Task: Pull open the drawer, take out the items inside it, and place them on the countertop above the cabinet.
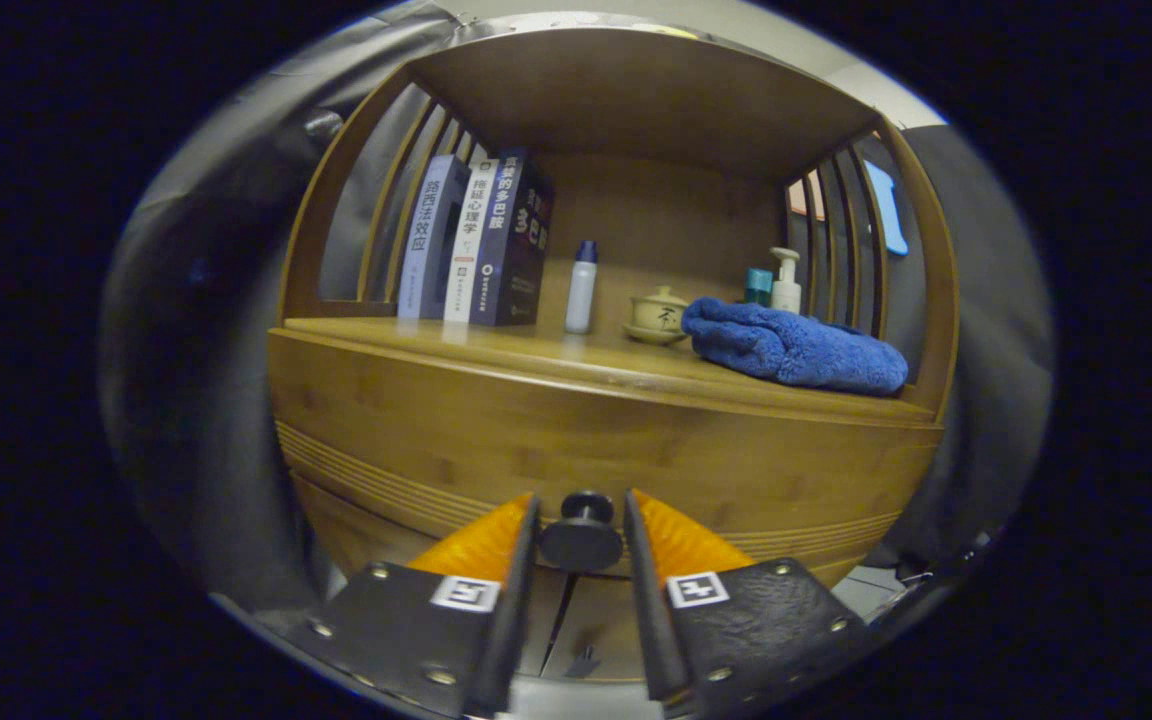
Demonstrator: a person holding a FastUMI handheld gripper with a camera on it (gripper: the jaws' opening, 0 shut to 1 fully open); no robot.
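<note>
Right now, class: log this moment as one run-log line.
stage: reaching drawer | hand-held gripper: open, fingers either side of drawer knob, not clamped | drawer: closed | countertop: books, bottles, teacup, blue towel

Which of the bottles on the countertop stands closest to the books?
The white bottle with the dark blue cap, standing alone just right of the books. The pump bottle and the teal bottle stand far off behind the blue towel.
</note>
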